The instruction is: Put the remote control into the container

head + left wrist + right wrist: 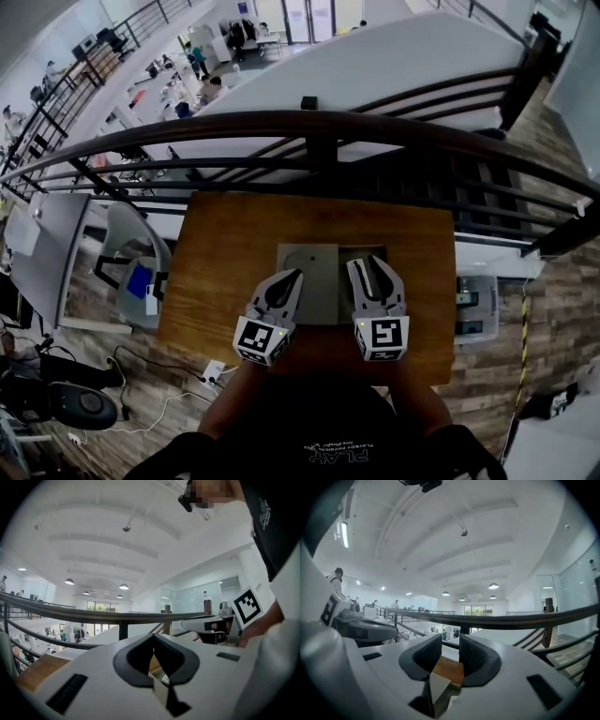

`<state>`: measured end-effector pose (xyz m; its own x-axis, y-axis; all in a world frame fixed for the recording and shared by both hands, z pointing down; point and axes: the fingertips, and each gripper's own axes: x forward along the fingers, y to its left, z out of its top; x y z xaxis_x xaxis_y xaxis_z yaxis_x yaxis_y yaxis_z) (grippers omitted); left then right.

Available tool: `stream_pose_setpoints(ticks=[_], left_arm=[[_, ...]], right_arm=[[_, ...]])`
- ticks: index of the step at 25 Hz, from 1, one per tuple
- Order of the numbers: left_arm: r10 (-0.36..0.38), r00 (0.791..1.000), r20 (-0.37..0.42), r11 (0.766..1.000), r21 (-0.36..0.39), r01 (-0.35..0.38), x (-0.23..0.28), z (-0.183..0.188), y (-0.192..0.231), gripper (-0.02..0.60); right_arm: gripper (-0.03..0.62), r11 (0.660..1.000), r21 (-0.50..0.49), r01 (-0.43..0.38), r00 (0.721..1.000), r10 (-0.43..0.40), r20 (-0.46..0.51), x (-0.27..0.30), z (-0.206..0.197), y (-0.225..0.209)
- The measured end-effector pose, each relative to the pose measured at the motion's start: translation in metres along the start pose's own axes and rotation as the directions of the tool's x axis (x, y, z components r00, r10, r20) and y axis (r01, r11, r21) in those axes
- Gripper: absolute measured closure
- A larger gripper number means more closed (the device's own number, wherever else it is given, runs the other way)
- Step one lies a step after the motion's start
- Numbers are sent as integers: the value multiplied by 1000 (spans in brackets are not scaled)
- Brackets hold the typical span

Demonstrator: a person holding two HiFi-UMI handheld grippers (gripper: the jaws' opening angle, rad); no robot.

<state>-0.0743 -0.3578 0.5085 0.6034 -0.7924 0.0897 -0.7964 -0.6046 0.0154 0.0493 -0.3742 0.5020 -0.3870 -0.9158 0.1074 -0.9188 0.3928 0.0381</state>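
While my left gripper has its jaws together at the tips with nothing in them, my right gripper stands partly open, only bare wood and a grey edge showing in its gap. Both sit over the grey container on the wooden table. Its left half is pale and bare; its right half is dark and mostly covered by my right gripper, and I cannot make out the remote control there or anywhere else. White print on my shirt reads "PLAY", upside down; the smaller line is illegible.
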Motion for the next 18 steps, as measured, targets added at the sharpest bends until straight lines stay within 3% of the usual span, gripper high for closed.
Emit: stream_pose_setpoints(ticks=[6,11,18], left_arm=[[14,1000,28,1000,8,-14,-9,17,-3,577],[18,999,49,1000,1,-18,-12,24,-8,577],[-1,998,66,1000,7,0,-15,23,-20,577]], right_arm=[[546,1000,-26,-4,997,6,82,-16,21,3],[565,999,-45,-14,988,21,156,-25,37,10],[566,998,-61,-13,985,24,171,-34,37,16]])
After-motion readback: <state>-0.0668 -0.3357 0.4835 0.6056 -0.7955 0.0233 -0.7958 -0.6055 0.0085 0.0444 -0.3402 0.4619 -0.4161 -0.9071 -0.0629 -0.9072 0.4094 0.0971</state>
